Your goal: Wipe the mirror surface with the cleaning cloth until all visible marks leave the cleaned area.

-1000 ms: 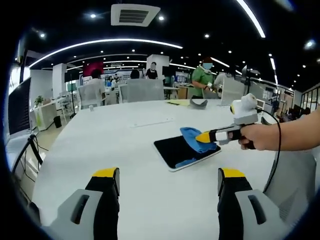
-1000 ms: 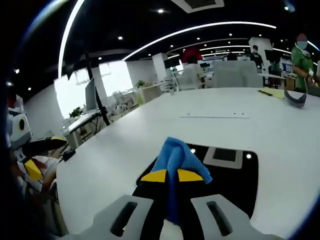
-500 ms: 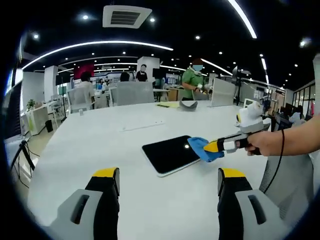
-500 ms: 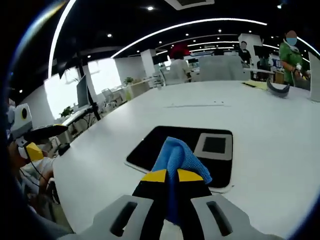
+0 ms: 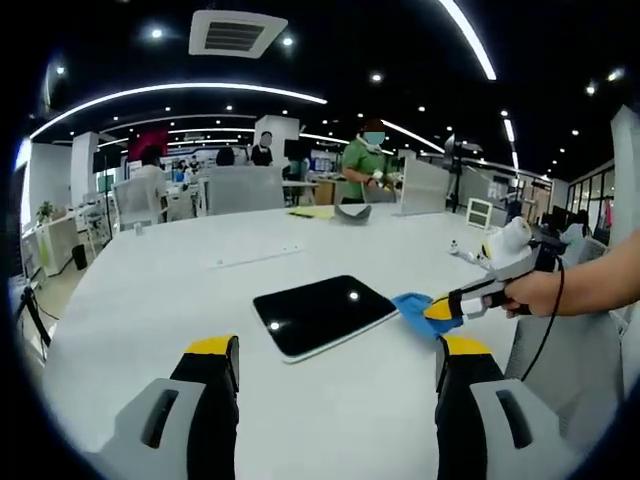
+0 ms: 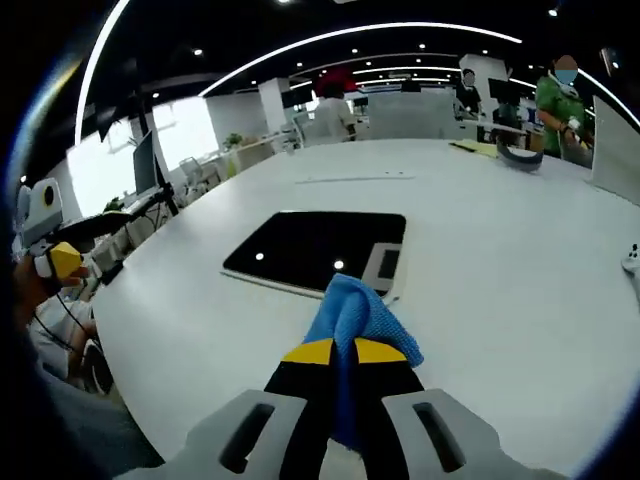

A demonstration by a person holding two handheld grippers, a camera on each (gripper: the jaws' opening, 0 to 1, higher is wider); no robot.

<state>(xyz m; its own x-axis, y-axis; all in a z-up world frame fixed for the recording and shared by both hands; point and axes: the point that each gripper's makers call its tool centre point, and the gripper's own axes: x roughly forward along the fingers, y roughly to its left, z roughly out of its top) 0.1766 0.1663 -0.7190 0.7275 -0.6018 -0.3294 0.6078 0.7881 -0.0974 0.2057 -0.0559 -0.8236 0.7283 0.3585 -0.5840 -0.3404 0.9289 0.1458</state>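
Our right tool [image 6: 335,352] is clamped on the blue cleaning cloth [image 6: 355,315], which sits just off the mirror's [image 5: 322,313] near edge at centre frame on the white worktop [image 5: 150,300]. Our left tool [image 5: 338,375] hangs wide and empty (low in its view). We should bring the cloth flat onto the glass and sweep overlapping passes.

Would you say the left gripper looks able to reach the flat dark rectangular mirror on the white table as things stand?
Probably yes: the left gripper is open, and bare white table lies between it and the mirror. The blue cloth sits off its edge.
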